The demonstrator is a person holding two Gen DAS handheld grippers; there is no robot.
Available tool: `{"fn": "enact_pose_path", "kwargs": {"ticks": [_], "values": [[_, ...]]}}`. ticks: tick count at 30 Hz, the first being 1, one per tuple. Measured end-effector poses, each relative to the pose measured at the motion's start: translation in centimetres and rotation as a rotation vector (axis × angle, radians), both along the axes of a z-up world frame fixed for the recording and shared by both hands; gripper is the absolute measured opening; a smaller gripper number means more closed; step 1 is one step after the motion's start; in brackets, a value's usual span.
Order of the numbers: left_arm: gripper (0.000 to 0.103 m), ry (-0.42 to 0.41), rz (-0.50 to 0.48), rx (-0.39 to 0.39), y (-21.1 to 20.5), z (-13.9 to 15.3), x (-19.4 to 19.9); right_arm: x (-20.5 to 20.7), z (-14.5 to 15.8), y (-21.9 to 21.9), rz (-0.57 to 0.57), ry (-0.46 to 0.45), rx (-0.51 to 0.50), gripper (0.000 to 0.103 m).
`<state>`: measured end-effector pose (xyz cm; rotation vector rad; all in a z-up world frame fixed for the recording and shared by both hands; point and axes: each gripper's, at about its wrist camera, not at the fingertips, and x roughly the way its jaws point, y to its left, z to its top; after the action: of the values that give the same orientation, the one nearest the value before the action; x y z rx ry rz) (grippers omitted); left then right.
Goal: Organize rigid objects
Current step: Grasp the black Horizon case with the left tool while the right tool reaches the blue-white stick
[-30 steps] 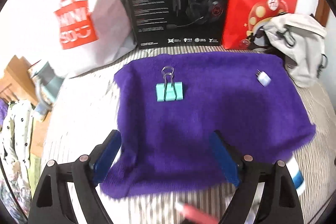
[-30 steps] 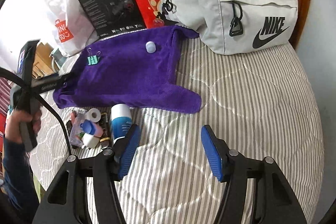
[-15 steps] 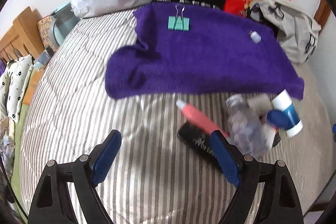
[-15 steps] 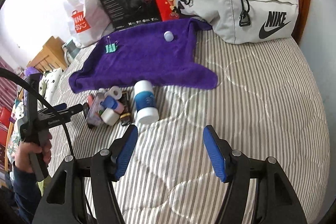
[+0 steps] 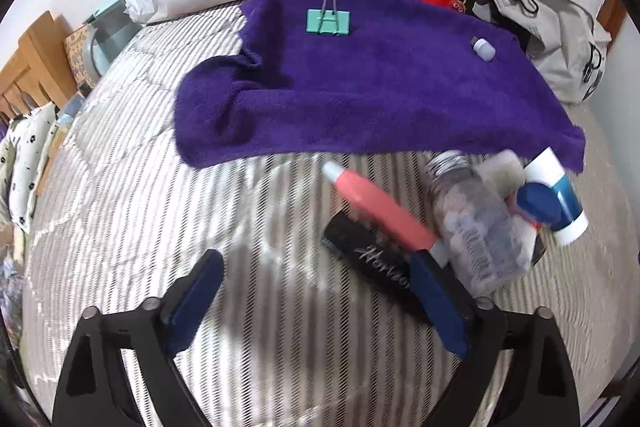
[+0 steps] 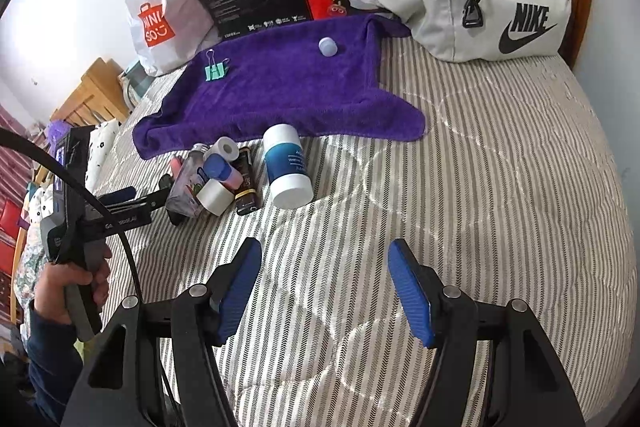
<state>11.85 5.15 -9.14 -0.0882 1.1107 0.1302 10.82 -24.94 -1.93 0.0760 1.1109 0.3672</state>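
While both jaws stand apart and empty, the left gripper point(image 5: 316, 301) nears the pink tube point(image 5: 378, 209); light, stiff, likely slick; grip mid-body; right gripper point(image 6: 324, 293) hovers clear.

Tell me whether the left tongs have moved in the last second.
Yes. The left tongs have pulled back from the purple towel toward the pile by the pink tube, open and empty.
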Motion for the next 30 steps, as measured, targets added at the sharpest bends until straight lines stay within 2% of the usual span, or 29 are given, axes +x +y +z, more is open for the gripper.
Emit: {"fn": "enact_pose_path", "kwargs": {"ticks": [4, 9, 12, 17, 20, 26, 27, 30], "values": [[0.095, 0.016, 0.009, 0.043, 0.7, 0.2, -0.7, 0.1, -0.2, 0.7, 0.021, 0.001, 0.003, 0.065], [0.094, -0.006, -0.013, -0.062, 0.2, 0.4, 0.2, 0.5, -0.5, 1.5, 0.042, 0.016, -0.006, 0.065], [0.095, 0.034, -0.008, -0.008, -0.8, -0.2, 1.1, 0.5, -0.5, 1.7, 0.051, 0.017, -0.01, 0.065], [0.095, 0.058, 0.002, -0.037, -1.4, -0.9, 1.5, 0.7, -0.9, 1.6, 0.046, 0.028, -0.016, 0.067], [0.097, 0.056, -0.051, 0.026, -2.6, -1.2, 1.1, 0.9, -1.4, 1.9, 0.048, 0.041, -0.021, 0.067], [0.097, 0.053, -0.021, 0.064, -1.1, -0.9, -0.1, 0.9, -2.0, 2.0, 0.062, 0.048, -0.026, 0.068], [0.097, 0.043, -0.011, 0.066, -0.8, -0.8, -0.2, 0.9, -2.1, 1.9, 0.059, 0.049, -0.023, 0.068], [0.089, 0.029, -0.023, 0.003, -0.3, -1.0, -0.3, 1.5, -2.5, 1.6, 0.038, 0.055, -0.004, 0.068]]}}
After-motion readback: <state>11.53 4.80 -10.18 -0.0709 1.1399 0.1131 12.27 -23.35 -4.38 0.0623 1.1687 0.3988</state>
